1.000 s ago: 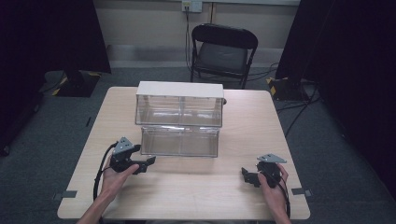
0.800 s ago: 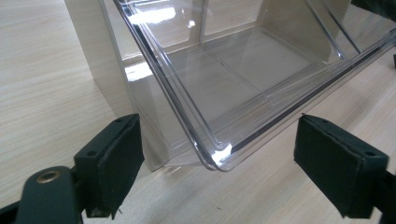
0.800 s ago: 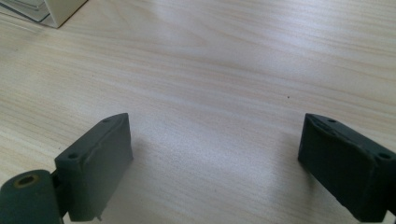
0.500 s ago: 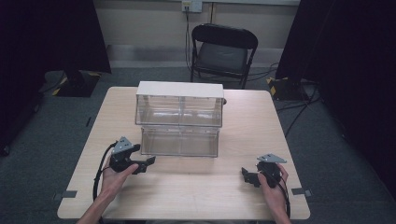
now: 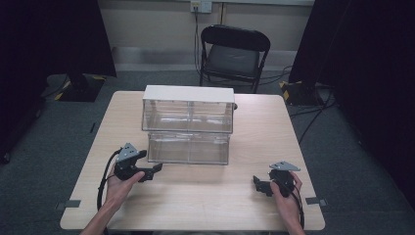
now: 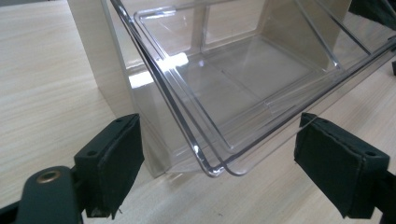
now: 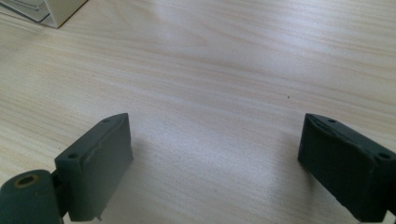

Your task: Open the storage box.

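Clear two-tier drawer unit (image 5: 188,125) at table (image 5: 205,196) centre, white top; lower drawer (image 5: 188,148) pulled out toward 6 o'clock. Left gripper (image 5: 155,169) at 8 o'clock of unit, jaws spread wide, drawer's near corner (image 6: 215,165) between pads, no contact. Right gripper (image 5: 258,184) at 4 o'clock, well apart, jaws spread over bare wood. Black folding chair (image 5: 234,51) beyond table at 12 o'clock.
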`<state>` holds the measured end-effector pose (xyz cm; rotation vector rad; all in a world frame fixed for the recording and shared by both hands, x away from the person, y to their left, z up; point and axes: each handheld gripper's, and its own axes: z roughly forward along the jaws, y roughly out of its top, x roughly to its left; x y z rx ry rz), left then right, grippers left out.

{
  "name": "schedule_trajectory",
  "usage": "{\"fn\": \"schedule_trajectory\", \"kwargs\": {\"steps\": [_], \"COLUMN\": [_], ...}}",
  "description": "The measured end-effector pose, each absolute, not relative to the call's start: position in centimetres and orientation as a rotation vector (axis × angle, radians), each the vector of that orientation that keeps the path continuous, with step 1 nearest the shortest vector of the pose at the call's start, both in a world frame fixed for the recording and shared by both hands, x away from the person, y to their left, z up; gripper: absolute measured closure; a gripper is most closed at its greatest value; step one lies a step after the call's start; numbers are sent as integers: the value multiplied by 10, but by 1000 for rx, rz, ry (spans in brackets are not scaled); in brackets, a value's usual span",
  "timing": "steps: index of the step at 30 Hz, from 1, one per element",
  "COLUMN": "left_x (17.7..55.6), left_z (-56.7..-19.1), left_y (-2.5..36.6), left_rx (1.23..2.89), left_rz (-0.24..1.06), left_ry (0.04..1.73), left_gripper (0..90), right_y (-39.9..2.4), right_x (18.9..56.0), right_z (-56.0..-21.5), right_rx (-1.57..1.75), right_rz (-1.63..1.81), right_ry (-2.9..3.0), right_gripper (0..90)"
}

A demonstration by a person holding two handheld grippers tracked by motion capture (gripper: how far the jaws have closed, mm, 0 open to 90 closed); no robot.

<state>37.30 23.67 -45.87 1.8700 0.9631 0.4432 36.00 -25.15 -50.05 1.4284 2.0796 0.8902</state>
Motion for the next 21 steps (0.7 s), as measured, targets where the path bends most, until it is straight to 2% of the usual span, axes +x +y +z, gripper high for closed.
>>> {"fn": "schedule_trajectory", "kwargs": {"steps": [21], "left_x": [374], "left_z": [-456], "left_y": [236], "left_rx": [1867], "left_rz": [440], "left_ry": [965], "left_gripper": [156], "right_y": [-251], "right_x": [360], "right_z": [-500], "right_rx": [1428], "right_rz": [890], "right_ry": [2080], "right_gripper": [90]}}
